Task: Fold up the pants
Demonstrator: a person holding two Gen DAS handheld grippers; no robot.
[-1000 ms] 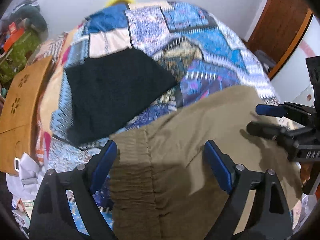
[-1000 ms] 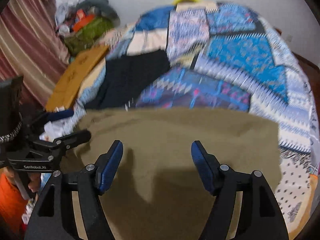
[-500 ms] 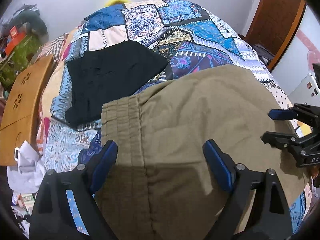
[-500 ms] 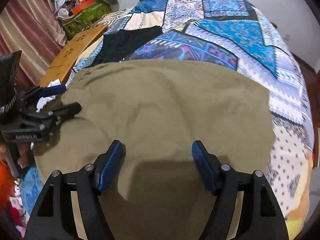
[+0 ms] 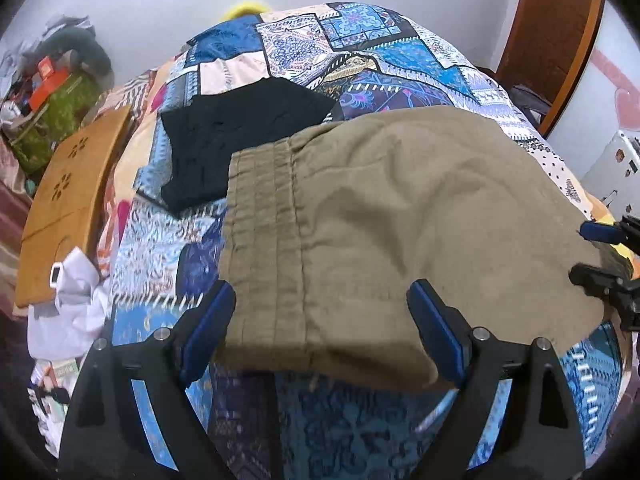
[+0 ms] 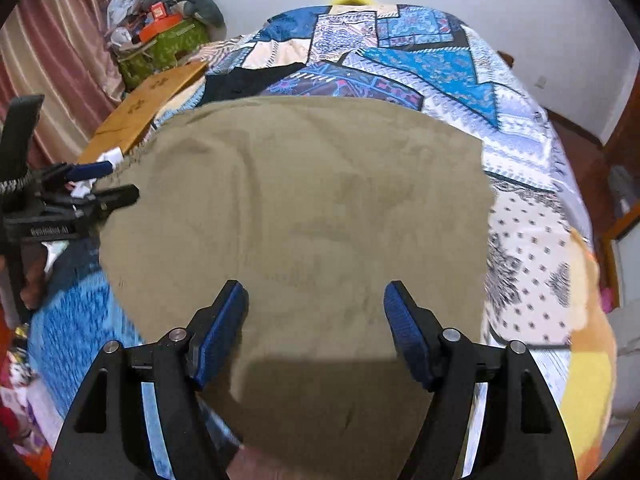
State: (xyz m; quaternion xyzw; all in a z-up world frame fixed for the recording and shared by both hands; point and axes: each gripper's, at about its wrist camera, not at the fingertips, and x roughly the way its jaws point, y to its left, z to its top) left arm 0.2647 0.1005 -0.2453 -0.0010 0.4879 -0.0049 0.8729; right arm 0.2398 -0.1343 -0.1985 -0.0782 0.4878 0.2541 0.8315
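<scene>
We're hovering both tongs over the olive-green cotton pants lying folded on the patchwork bedspread, long axis running between us: left gripper released at the waistband, right gripper released, gripping nothing.

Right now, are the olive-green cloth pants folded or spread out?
Folded: the olive-green cloth pants form one compact block on the patchwork bedspread, with no separate legs showing.
</scene>
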